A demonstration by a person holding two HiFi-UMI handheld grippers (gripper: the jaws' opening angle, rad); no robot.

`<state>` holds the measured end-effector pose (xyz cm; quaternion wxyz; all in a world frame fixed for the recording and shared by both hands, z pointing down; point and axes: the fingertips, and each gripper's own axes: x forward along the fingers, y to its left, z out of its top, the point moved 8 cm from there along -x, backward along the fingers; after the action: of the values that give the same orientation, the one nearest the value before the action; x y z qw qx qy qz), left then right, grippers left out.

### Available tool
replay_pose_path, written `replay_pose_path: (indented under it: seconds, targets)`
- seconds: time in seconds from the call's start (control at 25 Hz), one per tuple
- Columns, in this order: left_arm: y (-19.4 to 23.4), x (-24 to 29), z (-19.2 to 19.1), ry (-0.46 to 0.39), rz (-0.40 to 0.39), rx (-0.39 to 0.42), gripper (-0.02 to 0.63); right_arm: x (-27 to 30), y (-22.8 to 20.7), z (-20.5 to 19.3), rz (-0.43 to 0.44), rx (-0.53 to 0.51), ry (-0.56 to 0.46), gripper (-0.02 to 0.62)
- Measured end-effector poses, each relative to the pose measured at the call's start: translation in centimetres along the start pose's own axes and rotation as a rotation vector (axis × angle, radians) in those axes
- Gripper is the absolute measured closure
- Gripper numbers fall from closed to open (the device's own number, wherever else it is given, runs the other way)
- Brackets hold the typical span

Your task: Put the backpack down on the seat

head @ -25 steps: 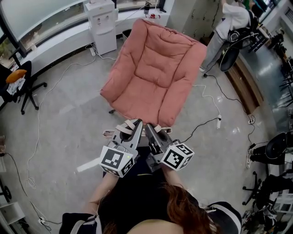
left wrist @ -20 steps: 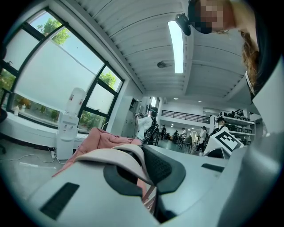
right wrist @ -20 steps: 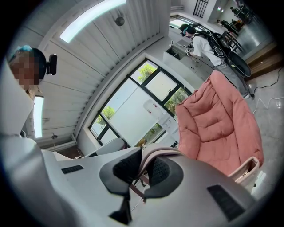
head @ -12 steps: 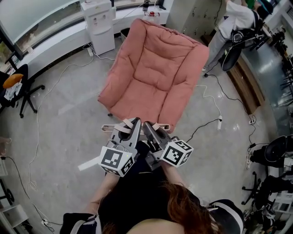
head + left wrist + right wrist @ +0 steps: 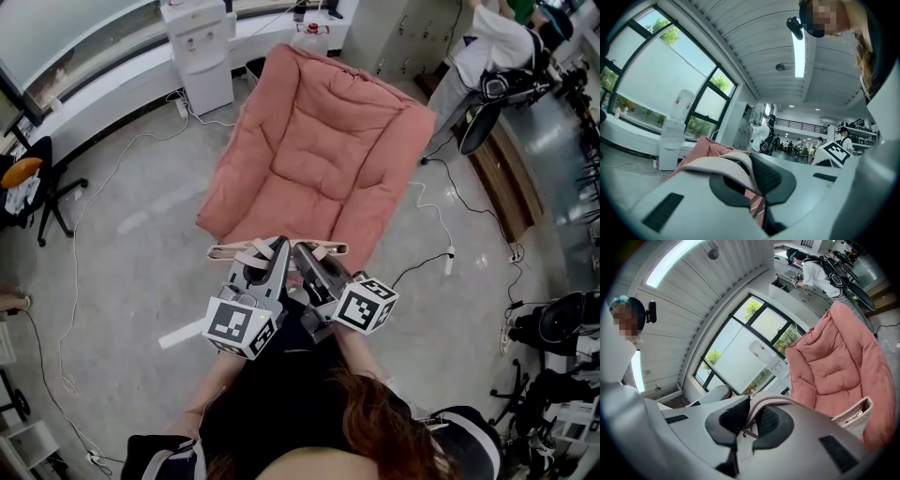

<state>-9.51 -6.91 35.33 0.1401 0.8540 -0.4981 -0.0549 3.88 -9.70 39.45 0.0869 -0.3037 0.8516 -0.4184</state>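
The backpack is beige with pale straps and hangs at the front edge of the pink cushioned armchair in the head view. My left gripper is shut on one of its straps. Close beside it, my right gripper is shut on another strap. Both grippers point level at the seat. In the right gripper view the backpack's zipped top shows just before the armchair. The armchair also rises behind the left gripper. Most of the bag is hidden under the grippers.
A white water dispenser stands behind the armchair at the left. A person bends over a chair at the back right. An office chair is at the far left. Cables trail over the floor, with more chairs at the right.
Both grippers have carried the backpack forward toward the armchair; its top edge has gone from short of the seat to the seat's front edge. Both grips are unchanged.
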Motion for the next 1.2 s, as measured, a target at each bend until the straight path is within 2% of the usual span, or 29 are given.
replay_pose_path:
  seconds: [0.2,0.64,0.88,1.0,1.2]
  targets:
    - [2.0,2.4,0.5,0.022,-0.009,-0.006,0.588,2.5,-1.4,1.8,0.012,0.001,0.031,0.551]
    - [5.6,7.6,-0.4,0.106,-0.053,-0.011,0.588,6.0,-5.7,3.8,-0.02,0.082,0.054,0.551]
    - [7.8,10.0,-0.9,0.106,-0.054,-0.024,0.588,8.3,-7.8,4.9,-0.016,0.097,0.07,0.551]
    - [8.4,11.0,-1.1,0.1,-0.055,-0.031,0.588,9.2,-9.0,5.6,0.002,0.086,0.089,0.551]
    - [8.3,11.6,-1.0,0.092,-0.053,-0.041,0.588,10.3,-9.9,7.3,0.087,0.077,0.167,0.551]
